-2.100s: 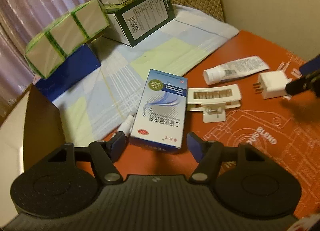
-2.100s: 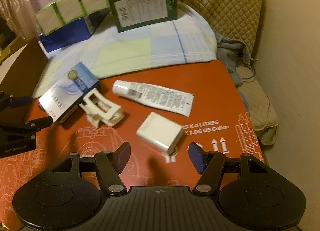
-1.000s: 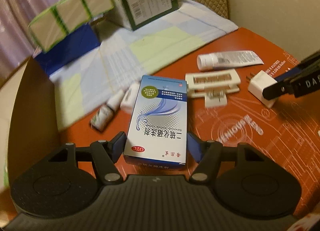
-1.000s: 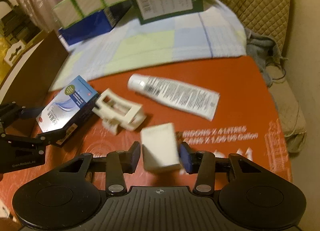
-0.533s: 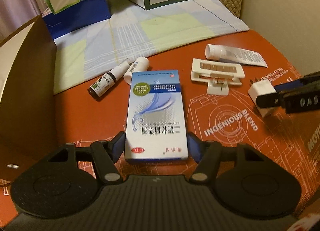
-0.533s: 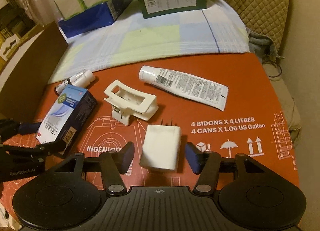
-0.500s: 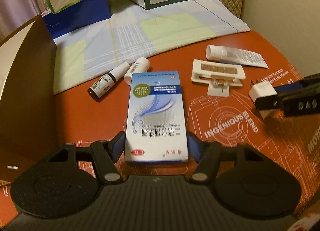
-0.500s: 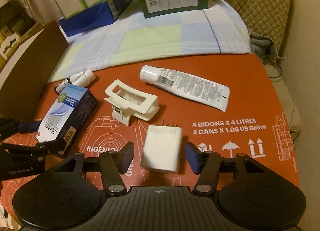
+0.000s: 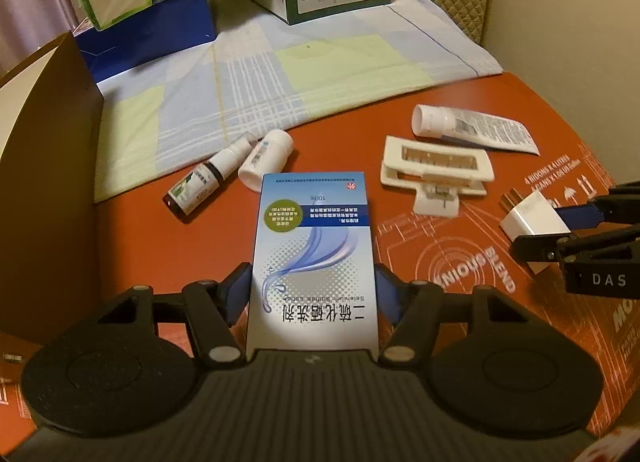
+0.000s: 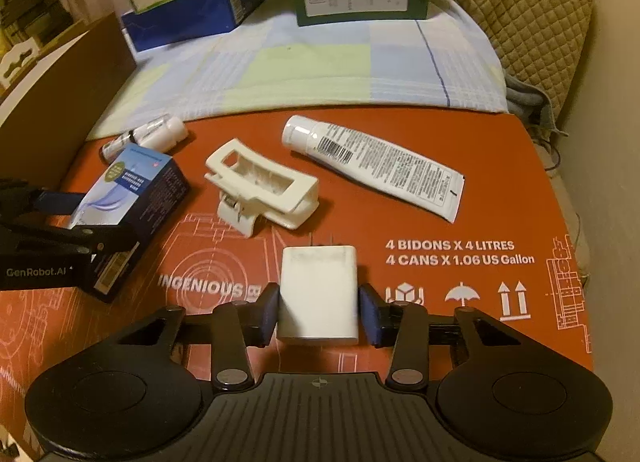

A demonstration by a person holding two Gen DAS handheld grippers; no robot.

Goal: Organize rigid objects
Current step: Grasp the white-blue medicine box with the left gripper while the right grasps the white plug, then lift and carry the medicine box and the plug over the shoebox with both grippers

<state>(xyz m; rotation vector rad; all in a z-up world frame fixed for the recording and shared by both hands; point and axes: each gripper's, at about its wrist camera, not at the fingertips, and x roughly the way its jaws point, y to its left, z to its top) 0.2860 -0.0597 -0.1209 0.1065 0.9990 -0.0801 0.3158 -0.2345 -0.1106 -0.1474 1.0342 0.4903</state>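
Your left gripper [image 9: 314,294] has its jaws closed on the sides of the blue and white box [image 9: 314,258], which reads "Selenium Sulfide Lotion" and "100". The box sits by the left edge of the red table [image 10: 500,198], close to the brown cardboard wall [image 9: 44,166].

Your right gripper [image 10: 318,310] has its jaws pressed on the sides of the white plug [image 10: 318,290], near the front middle of the table. Its metal pins point away from you. You may be lifting it a bit, but that is hard to tell.

Just past the plug lies the white hair clip [image 10: 262,190]. Behind that, the white tube [image 10: 372,166] lies toward the back right corner. A dark spray bottle [image 9: 206,178] and a small white bottle [image 9: 266,160] lie side by side at the back left, just beside the checked cloth [image 9: 280,74].

The right side of the table is open. Printed there is "4 BIDONS X 4 LITRES" and "4 CANS X 1.06 US Gallon". The left gripper says "GenRobot.AI".
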